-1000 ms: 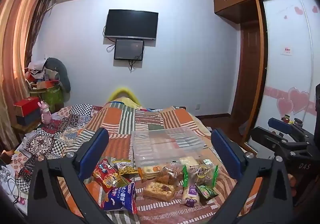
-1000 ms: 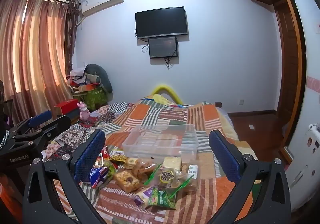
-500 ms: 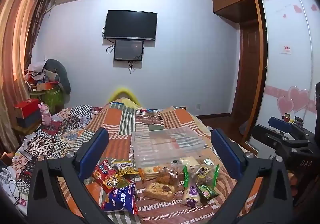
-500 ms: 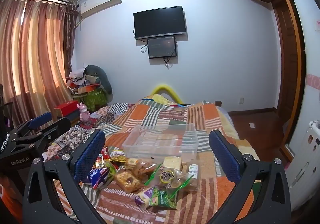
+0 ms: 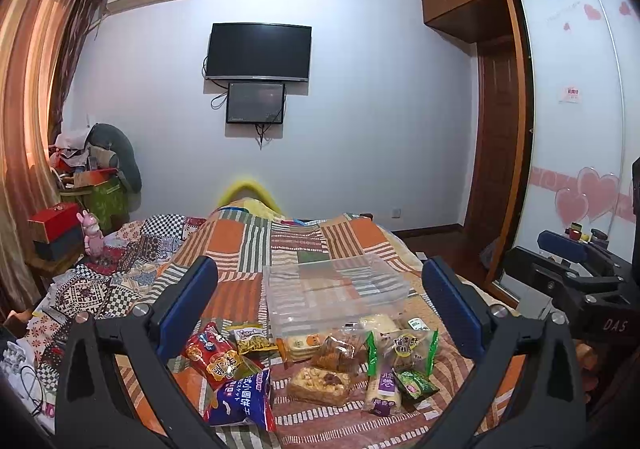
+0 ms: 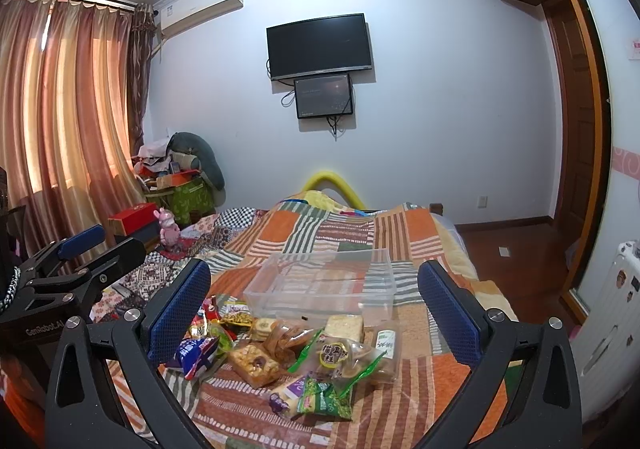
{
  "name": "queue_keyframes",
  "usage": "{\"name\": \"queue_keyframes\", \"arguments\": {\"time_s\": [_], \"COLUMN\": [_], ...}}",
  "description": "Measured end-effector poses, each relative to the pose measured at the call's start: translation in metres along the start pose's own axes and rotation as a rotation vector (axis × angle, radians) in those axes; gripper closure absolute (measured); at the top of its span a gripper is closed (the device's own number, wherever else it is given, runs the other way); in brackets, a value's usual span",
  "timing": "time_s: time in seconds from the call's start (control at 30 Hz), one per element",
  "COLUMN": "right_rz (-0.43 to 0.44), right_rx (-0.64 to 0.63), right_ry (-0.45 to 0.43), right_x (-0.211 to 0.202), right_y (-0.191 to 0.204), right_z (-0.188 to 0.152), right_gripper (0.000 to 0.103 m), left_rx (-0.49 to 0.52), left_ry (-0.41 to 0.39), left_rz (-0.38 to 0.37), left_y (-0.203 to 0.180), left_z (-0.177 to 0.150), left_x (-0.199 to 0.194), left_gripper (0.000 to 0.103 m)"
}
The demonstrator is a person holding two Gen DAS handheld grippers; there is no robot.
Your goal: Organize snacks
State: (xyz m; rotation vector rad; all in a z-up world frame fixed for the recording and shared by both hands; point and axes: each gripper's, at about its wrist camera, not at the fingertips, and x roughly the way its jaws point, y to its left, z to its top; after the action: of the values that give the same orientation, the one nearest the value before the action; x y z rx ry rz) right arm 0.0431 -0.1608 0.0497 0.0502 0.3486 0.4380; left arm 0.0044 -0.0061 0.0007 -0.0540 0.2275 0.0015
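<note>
Snacks (image 5: 320, 361) lie heaped on a patchwork bed (image 5: 280, 245), touching the near wall of an empty clear bin (image 5: 336, 289); a television (image 5: 258, 52) hangs on the far wall. Left tool (image 5: 320, 303) and right tool (image 6: 314, 301) hover wide open, holding nothing. Nothing has shifted since the earlier frames.

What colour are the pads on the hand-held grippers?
Blue pads, textured like mesh, clearest in the right wrist view.

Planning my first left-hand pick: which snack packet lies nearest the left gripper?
The blue biscuit packet, at the pile's front left corner beside the left gripper's left finger; the red packet lies just behind it.
</note>
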Motion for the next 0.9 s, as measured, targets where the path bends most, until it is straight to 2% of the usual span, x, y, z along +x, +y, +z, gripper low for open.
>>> {"name": "queue_keyframes", "arguments": {"time_s": [0.9], "right_rz": [-0.001], "right_rx": [0.011], "right_ry": [-0.008], "right_x": [-0.0007], "right_y": [-0.0012], "right_z": [0.0010], "right_gripper": [0.000], "left_rx": [-0.005], "left_ry": [0.004], "left_rz": [-0.008], "left_y": [-0.0014], "left_z": [-0.0012], "left_x": [0.0019], "left_gripper": [0.000]}}
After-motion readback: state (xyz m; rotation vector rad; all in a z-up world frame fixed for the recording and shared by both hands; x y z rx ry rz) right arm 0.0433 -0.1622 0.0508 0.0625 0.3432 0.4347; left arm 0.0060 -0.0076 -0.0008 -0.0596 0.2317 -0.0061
